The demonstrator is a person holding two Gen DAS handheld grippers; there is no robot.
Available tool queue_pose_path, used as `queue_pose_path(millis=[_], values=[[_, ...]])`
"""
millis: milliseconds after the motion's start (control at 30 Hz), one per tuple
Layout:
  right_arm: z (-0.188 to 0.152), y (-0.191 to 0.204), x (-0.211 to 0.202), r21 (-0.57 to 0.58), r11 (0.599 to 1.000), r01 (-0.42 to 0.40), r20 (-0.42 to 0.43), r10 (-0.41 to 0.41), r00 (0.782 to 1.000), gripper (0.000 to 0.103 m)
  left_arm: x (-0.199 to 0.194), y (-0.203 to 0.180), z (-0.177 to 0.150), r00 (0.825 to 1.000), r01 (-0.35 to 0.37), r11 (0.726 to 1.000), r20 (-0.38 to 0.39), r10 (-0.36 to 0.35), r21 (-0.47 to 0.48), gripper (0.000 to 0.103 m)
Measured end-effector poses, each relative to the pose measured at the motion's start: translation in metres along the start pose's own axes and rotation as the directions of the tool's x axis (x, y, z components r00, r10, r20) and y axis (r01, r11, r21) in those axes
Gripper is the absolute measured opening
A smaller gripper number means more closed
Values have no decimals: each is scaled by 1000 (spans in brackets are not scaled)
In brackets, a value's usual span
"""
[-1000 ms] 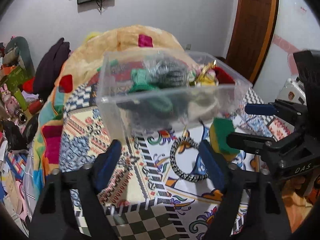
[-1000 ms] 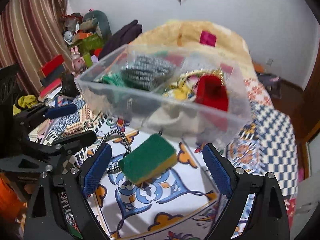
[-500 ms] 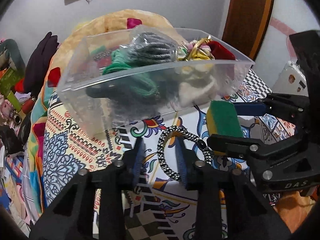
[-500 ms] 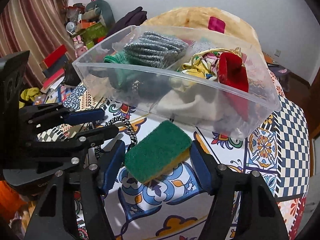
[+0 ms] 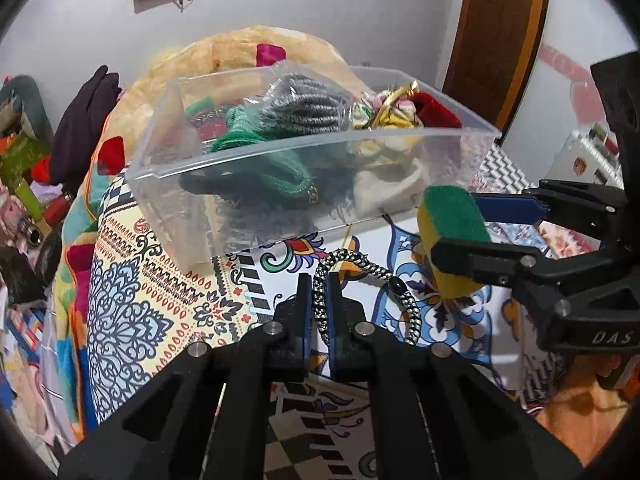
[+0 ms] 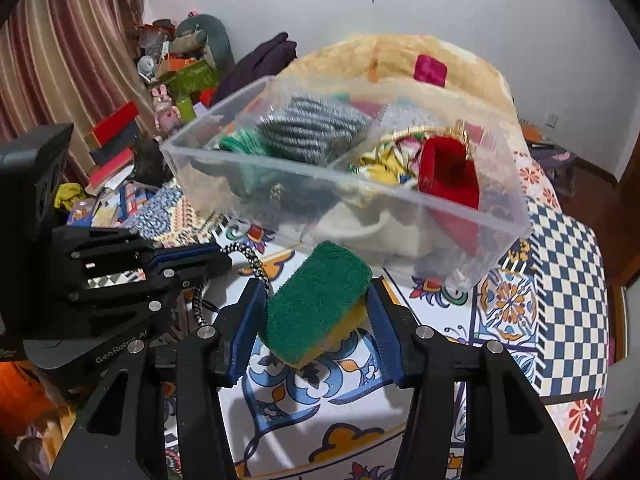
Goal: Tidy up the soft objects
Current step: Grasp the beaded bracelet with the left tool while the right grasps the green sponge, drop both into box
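My left gripper (image 5: 319, 312) is shut on a black-and-white braided band (image 5: 374, 270) and holds it just above the patterned cloth; the band also shows in the right wrist view (image 6: 252, 260). My right gripper (image 6: 316, 320) is shut on a green-and-yellow sponge (image 6: 316, 312), lifted off the cloth; the sponge also shows in the left wrist view (image 5: 450, 220). A clear plastic bin (image 5: 248, 168), also seen in the right wrist view (image 6: 500, 220), stands just beyond both and holds a grey knit, green cord, a red pouch and other soft things.
The patterned cloth (image 6: 560, 260) covers the surface. A large cushion (image 5: 240, 48) rises behind the bin. Clutter of boxes and toys (image 6: 172, 72) lies far left by a curtain. A wooden door (image 5: 492, 32) stands at the back right.
Both grippers closed from wide open: the left onto the braided band, the right onto the sponge. Both objects have risen off the cloth, and the grippers moved closer to the bin.
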State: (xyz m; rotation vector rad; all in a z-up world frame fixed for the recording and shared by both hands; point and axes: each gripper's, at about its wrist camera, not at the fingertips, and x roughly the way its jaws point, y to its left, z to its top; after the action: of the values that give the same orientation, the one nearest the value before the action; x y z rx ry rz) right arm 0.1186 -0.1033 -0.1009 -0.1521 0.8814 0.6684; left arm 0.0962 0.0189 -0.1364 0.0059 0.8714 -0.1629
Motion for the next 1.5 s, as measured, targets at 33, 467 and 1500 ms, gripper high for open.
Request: queue_pose_path(millis=[33,467,1500], values=[[2,0,-3,-3,1000,2,11,-2,1000,49,-3,1,0,1000,-4,1000,10,4,-3,5],[42,6,-43,-32,999,40,204,-32,978,49,-70,18,44,971,-27,998,238,38,-49,5],[68,-17,22,-43,989,140,152,-132,980,54,8,41,82,984,-72,996,162,80,-56,11]])
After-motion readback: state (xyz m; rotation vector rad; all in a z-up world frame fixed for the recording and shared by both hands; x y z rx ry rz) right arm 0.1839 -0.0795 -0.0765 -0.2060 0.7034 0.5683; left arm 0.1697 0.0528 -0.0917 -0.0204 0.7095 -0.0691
